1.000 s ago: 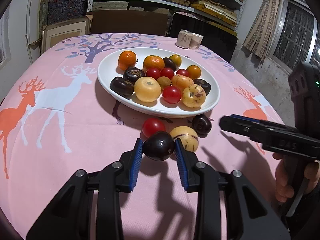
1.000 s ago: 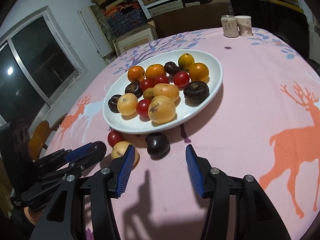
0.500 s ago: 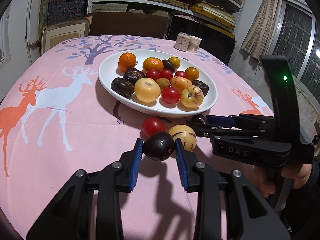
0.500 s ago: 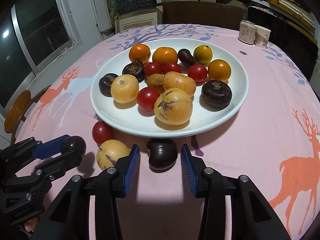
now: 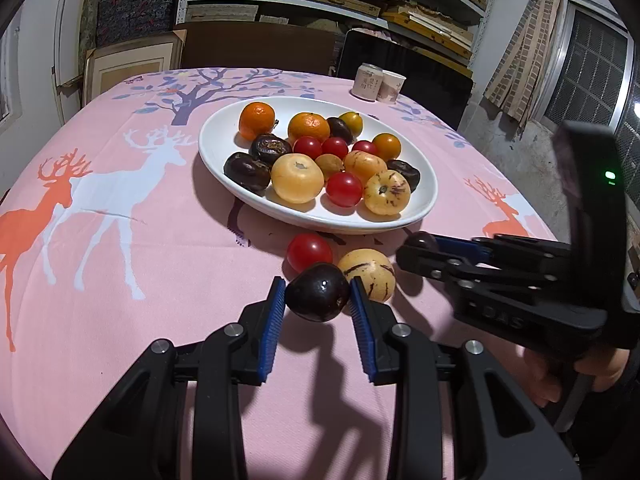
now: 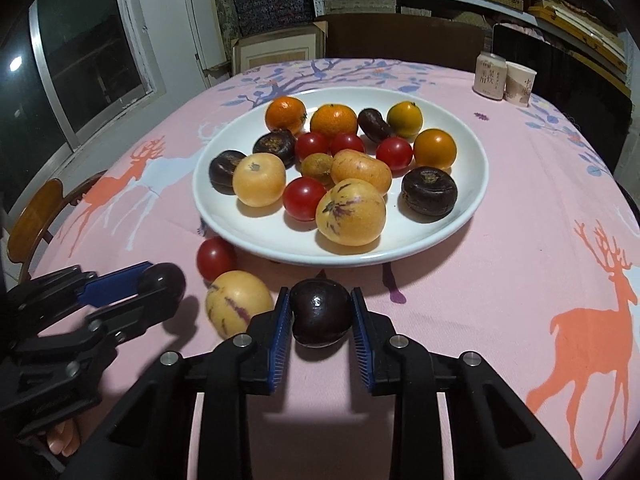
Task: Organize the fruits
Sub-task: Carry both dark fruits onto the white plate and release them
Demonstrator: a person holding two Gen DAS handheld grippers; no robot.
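Both claws clamp dark plums: left claw (image 5: 318,300), right claw (image 6: 320,314); smooth, slippery, bruisable; grip mid-body

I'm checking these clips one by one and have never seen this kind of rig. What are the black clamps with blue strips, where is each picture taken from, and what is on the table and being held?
There is no robot here: a person holds a hand-operated gripper in each hand, each with a wide-angle camera looking forward along its two blue-padded fingers.

In the left camera's view, the left gripper is shut on a dark purple fruit; the other gripper enters from the right.

In the right camera's view, the right gripper has just closed its jaws on a second dark fruit.

On the pink deer-print tablecloth stands a white plate full of oranges, red tomatoes, yellow striped fruits and dark fruits. A red tomato and a yellow striped fruit lie loose in front of it. A can and a paper cup stand at the far edge.
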